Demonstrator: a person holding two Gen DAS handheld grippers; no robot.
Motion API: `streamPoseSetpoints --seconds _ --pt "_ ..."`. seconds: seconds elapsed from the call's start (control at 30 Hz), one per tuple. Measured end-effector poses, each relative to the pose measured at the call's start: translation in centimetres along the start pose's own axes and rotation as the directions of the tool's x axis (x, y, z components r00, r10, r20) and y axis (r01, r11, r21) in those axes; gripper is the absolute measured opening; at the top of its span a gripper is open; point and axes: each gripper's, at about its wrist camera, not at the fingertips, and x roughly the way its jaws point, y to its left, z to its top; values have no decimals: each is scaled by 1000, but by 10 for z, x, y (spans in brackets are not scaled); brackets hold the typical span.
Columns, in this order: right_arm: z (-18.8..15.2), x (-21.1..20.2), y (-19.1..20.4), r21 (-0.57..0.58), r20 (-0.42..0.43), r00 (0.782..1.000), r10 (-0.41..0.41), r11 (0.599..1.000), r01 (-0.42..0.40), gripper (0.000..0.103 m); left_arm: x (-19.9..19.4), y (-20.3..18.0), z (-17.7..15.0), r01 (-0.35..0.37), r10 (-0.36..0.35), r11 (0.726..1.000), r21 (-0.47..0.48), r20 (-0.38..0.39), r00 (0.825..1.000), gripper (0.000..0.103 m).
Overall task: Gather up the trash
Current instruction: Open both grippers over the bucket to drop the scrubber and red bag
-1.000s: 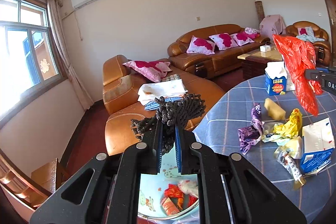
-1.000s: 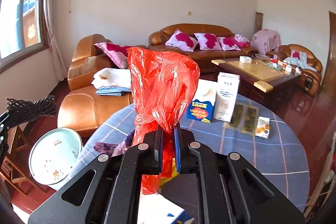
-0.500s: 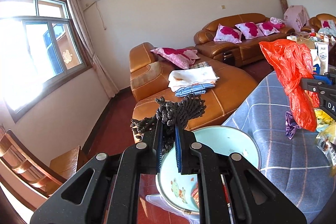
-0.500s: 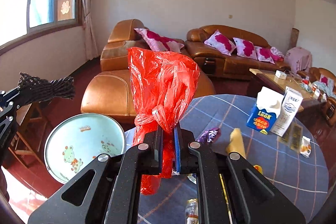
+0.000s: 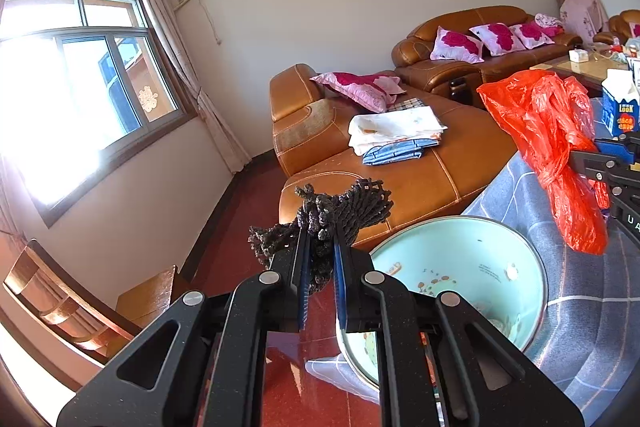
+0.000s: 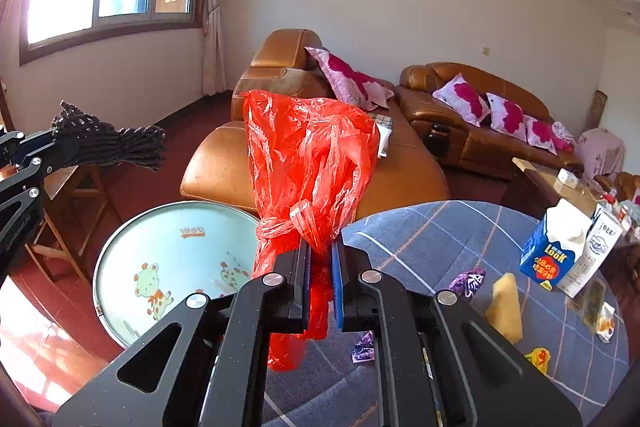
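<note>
The pale-green basin (image 6: 160,267) sits below the table edge (image 6: 460,235). Above it the red plastic bag (image 6: 308,163) hangs upright, long axis vertical, pinched by the right gripper (image 6: 320,259). The left gripper (image 5: 320,251) clamps a dark net bundle (image 5: 332,211) fanning sideways.

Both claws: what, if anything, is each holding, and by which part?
Left claw pinches a dark mesh bundle near its middle. Right claw grips a red plastic bag just below its knot, tail hanging beneath.
</note>
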Motion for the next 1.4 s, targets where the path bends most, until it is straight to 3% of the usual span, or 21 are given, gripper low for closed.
streamPoseSetpoints --seconds 0.3,1.4 --pt "-3 13 4 -42 -8 1000 30 999 -30 9 6 2 -3 -31 32 999 25 -15 999 10" --pt "-13 30 12 -98 -25 997 68 993 -70 9 21 -4 -4 -1 4 999 45 -66 998 11"
